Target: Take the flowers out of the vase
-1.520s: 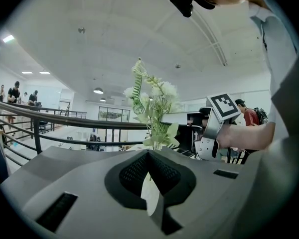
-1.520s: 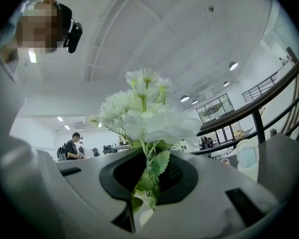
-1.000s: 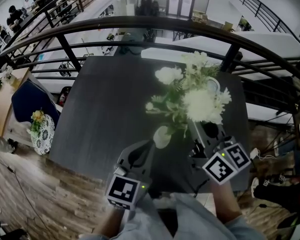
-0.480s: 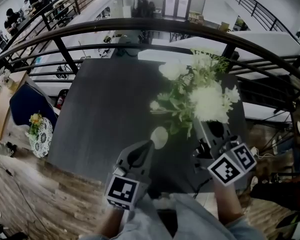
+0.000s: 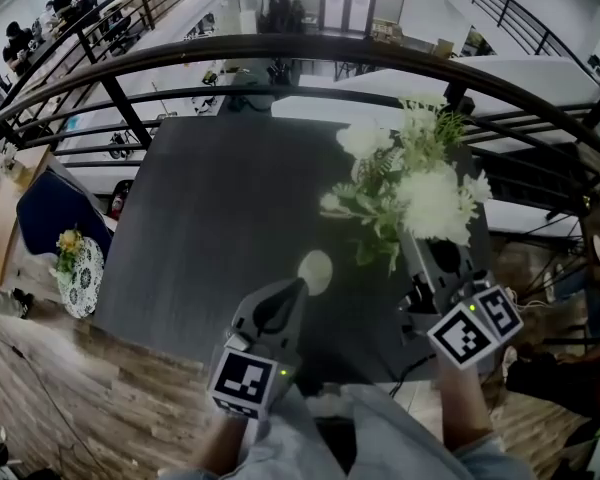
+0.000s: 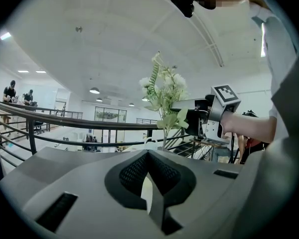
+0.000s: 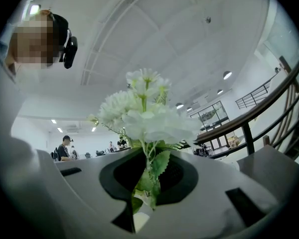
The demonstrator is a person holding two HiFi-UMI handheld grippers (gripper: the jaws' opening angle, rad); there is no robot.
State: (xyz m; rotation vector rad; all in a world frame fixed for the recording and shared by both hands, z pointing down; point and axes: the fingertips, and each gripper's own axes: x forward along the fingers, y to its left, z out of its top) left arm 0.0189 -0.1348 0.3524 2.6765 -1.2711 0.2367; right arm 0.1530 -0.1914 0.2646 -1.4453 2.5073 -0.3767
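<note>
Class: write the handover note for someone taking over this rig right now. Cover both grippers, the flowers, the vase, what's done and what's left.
Left gripper: shut on the white vase, over the near part of the dark table.
Right gripper: shut on the stems of the flowers, bunch held up to the right of the vase.
Done: flowers are out of the vase.
Left: probably lay the flowers down, then release both.

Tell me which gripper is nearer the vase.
Left. The left gripper is shut on the vase. The right gripper is off to the vase's right, holding the flowers clear of it.
</note>
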